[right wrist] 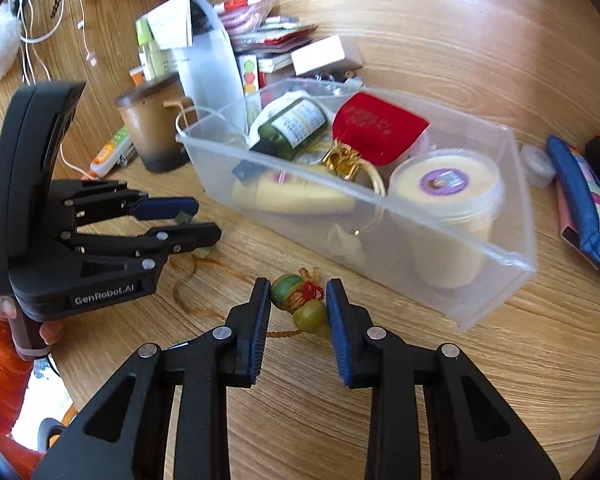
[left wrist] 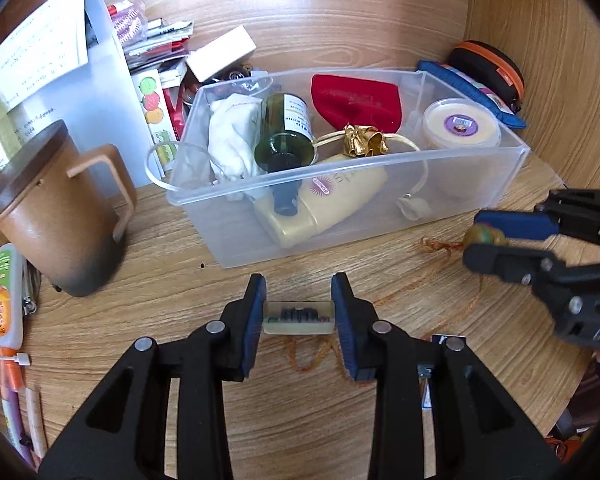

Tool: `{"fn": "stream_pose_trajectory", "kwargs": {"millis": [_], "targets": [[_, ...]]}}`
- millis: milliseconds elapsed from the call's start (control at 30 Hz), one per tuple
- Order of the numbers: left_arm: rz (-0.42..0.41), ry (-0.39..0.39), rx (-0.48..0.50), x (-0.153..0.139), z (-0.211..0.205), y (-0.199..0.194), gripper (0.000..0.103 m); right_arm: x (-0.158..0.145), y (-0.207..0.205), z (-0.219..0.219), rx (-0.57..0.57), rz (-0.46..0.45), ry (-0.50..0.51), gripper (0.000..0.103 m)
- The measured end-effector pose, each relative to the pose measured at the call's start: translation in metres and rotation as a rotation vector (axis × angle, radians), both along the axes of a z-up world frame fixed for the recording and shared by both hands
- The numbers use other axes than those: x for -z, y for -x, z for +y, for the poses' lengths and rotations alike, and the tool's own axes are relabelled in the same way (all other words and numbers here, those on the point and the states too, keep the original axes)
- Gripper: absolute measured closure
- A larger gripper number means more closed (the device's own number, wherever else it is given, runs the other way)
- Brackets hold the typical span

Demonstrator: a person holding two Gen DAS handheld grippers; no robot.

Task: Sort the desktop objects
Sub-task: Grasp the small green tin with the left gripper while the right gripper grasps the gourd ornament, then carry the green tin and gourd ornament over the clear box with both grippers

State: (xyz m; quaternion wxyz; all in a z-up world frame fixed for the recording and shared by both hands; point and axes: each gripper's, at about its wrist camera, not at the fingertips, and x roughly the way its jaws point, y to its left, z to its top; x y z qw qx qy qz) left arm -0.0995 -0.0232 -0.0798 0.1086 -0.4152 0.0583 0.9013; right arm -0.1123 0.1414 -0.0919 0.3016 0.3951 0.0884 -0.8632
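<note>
Your left tongs (left wrist: 299, 316) were clamped on a small clear block (left wrist: 299, 317) with dark shapes inside. The block sat crosswise between the blue pads, its long axis running from pad to pad, just above the wooden desk (left wrist: 300, 420) and in front of the clear bin (left wrist: 452, 168).

Your right tongs (right wrist: 299, 307) were clamped on a green gourd charm (right wrist: 300, 300) at their tips. The charm's long axis ran at a slant: its larger bulb touched the left pad, and the smaller bulb lay lower against the right pad. A red tie circled its waist. An orange cord (right wrist: 192, 280) trailed from the charm across the desk toward the left tongs.

The bin stood just beyond both tongs. It held a green bottle (left wrist: 286, 128) lying with its dark cap toward you, a cream tube (left wrist: 328, 204), a red pouch (left wrist: 356, 100) and a round tub (left wrist: 461, 122). A brown mug (left wrist: 56, 208) stood left of the bin
</note>
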Motion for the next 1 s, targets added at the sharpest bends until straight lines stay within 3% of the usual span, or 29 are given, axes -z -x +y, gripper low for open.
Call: {"fn": "stream_pose_trajectory", "kwargs": {"millis": [1000], "targets": [[0.134, -0.037, -0.018, -0.07, -0.006, -0.01, 0.07, -0.087, 0.003, 0.027, 0.04, 0.175, 0.065, 0.077]]}}
